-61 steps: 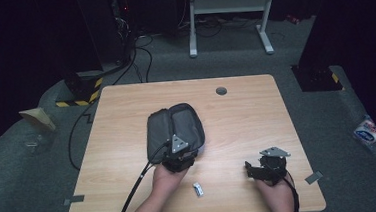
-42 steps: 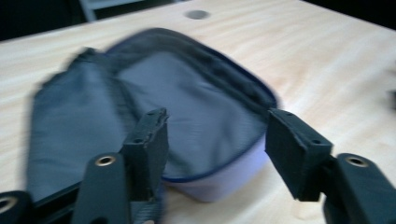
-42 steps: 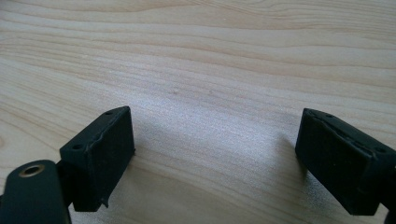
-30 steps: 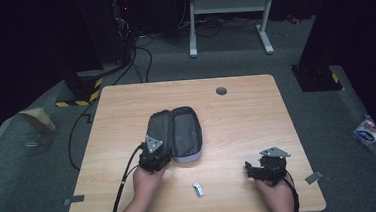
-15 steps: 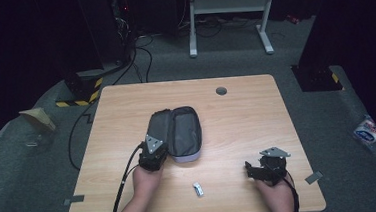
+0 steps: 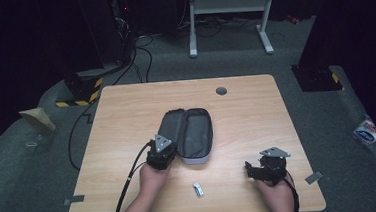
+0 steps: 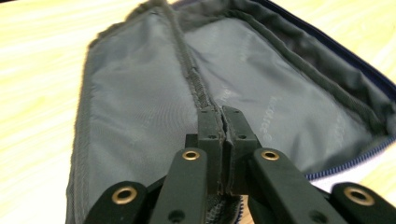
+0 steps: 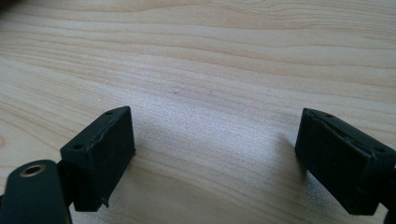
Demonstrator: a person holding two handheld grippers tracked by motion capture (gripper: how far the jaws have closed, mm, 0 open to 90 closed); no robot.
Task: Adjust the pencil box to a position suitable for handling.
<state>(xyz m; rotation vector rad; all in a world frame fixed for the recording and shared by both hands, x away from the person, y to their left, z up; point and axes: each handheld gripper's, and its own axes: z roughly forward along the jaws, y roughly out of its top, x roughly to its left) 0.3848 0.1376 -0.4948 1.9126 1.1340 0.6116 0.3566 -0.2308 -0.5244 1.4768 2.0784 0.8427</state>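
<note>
Left gripper [image 6: 162,155] jaws just closed, now pinching zipper edge at near end of open grey pouch [image 6: 190,134], frame centre; likely ready to tug. Left gripper view: pads pressed on fabric seam [image 7: 198,91]. Right gripper [image 6: 261,169] lower right, spread, idle over table [image 8: 196,56]. Small clip [image 6: 198,189] bottom centre.

The table [image 6: 126,115] is brightly lit from above while the room around it stays nearly black. Beyond the left claw [image 7: 223,140] the pouch [image 7: 140,107] blurs towards its far end. Soft shadows spread beside the right claw [image 8: 215,154].
</note>
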